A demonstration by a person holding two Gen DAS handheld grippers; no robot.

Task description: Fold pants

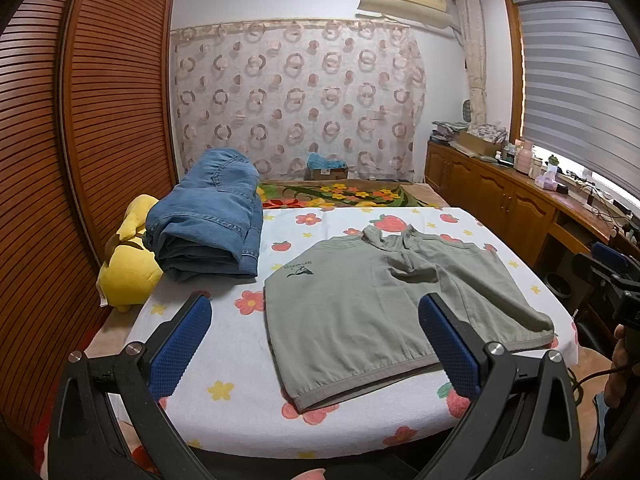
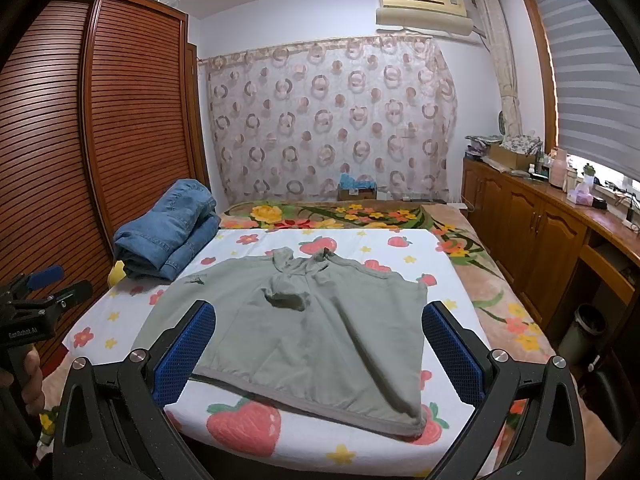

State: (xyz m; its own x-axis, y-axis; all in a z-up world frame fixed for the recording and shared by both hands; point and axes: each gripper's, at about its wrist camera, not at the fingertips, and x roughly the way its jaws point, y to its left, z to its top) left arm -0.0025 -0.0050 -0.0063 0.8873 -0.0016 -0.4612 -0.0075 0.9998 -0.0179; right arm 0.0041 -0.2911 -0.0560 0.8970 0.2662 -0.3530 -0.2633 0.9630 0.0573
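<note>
Two grippers, left gripper [image 1: 315, 344] and right gripper [image 2: 315, 350], are spread wide with nothing between their blue pads. The grey-green cotton pants [image 2: 304, 320] lie flat on the strawberry-print sheet [image 2: 248, 428], just ahead of both, untouched. Folded blue denim jeans [image 1: 208, 216] sit farther ahead-left.

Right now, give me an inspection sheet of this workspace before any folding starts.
Surface: bed sheet with strawberry print, flowered blanket beyond.
Job's things: green shorts spread flat, unfolded.
Clutter: folded jeans and yellow plush toy at the sheet's left edge.
Grippers: left gripper open, right gripper open, both holding nothing.
Cables: some on the counter.
Surroundings: wardrobe, curtain, air conditioner, window blind.
</note>
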